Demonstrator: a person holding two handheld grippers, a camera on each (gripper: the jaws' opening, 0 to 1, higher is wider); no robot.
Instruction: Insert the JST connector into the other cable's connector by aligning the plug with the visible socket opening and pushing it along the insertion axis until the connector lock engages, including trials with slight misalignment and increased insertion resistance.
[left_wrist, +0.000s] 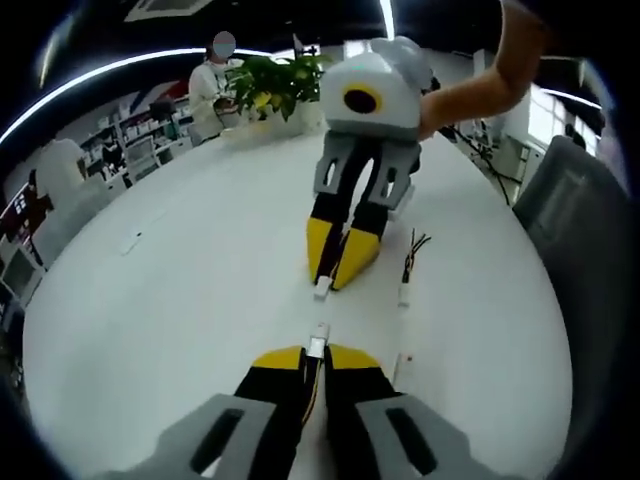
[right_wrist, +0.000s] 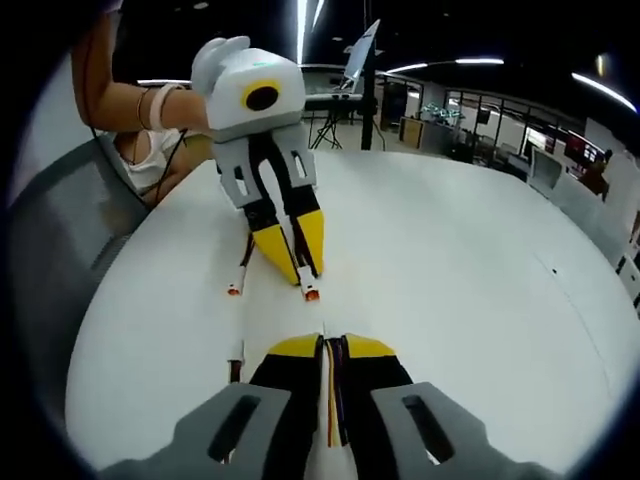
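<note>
Nearest to me in the left gripper view, my left gripper (left_wrist: 316, 358) has its yellow-tipped fingers (left_wrist: 280, 358) pressed together on a cable, so that the small white connector (left_wrist: 318, 346) sticks out just past the tips, pointing forward where I can see its end. I hold it that short so it will not bend when I push. Just beyond, over the white table (left_wrist: 180, 300), my right gripper (left_wrist: 335, 268) comes down toward me at a slant, its fingers likewise closed on the other cable, with the second connector (left_wrist: 322, 289) showing at their tips. The two connectors face each other nearly nose to nose, a small gap apart and not quite on one line, so I judge this is the lining-up step before the push. In the right gripper view the same meeting is seen from the other side: my right fingers (right_wrist: 296, 348) clamp red and yellow wires (right_wrist: 332, 400), and the left gripper's connector (right_wrist: 311, 292) shows an orange end beyond them. To the side lie spare cables (left_wrist: 409, 268) on the table, near but out of my way. Farther off a potted plant (left_wrist: 275, 85) stands at the far edge, and a person (left_wrist: 212, 85) is behind it.
</note>
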